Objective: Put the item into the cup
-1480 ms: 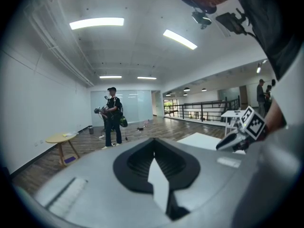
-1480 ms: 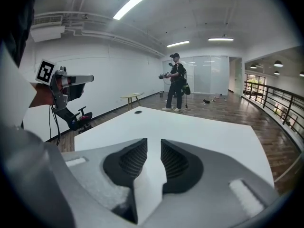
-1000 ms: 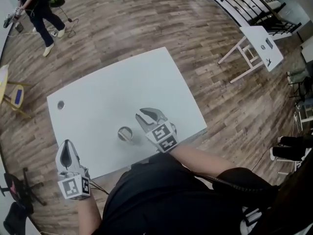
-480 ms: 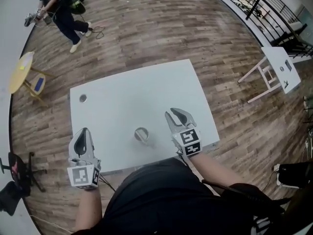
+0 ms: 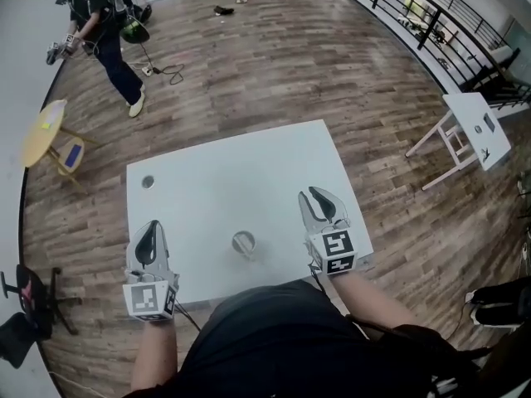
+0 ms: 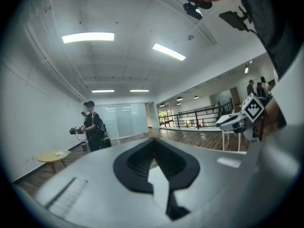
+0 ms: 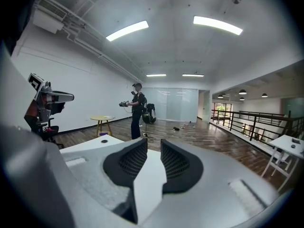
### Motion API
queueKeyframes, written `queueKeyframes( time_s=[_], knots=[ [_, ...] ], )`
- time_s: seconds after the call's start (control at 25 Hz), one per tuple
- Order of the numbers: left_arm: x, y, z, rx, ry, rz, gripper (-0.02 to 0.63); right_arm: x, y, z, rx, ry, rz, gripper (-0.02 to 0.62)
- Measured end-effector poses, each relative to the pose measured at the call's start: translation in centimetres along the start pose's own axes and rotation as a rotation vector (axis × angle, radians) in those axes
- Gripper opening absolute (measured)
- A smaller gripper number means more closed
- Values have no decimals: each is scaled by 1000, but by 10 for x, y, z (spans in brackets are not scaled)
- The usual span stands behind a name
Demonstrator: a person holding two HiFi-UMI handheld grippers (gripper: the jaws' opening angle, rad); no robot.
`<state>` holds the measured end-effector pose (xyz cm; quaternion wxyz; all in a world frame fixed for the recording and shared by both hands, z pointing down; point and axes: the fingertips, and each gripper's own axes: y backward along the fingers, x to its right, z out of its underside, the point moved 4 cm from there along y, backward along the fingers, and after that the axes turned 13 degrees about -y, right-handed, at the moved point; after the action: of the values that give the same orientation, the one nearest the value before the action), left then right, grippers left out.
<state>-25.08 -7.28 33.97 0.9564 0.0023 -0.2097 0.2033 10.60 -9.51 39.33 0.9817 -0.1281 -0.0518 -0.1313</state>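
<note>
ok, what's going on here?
A person stands at a white table with a gripper in each hand. The left gripper is shut and empty, the right gripper open and empty, either side of a cup. Neither touches it. What's inside the cup can't be made out.

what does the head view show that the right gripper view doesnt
Only the head view: the cup, and the right gripper seen from above.

Only the right gripper view: the ceiling lights, and its own jaws standing apart with nothing between them.

Both: the white table, the left gripper, the person standing across the room, the yellow round table and the small white side table.
</note>
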Motion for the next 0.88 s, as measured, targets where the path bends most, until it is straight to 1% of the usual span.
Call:
queueKeyframes(
  time_s=[0.2,0.28,0.32,0.36,0.52,0.68,0.88],
  knots=[
    [0,-4,4,11,13,-10,0,14,13,-7,41,37,75,90],
    [2,-5,5,12,20,-8,0,21,17,-7,58,43,104,56],
    [2,-6,6,10,22,-4,0,24,19,-7,67,45,114,26],
    [2,-6,5,9,23,0,0,25,20,-7,74,45,121,15],
    [5,-9,6,9,29,7,0,28,27,-10,95,49,133,3],
    [4,-11,8,-1,26,26,0,31,30,-2,78,72,165,2],
    [-20,-7,23,-10,55,7,0,12,10,-1,82,71,142,2]
  ],
)
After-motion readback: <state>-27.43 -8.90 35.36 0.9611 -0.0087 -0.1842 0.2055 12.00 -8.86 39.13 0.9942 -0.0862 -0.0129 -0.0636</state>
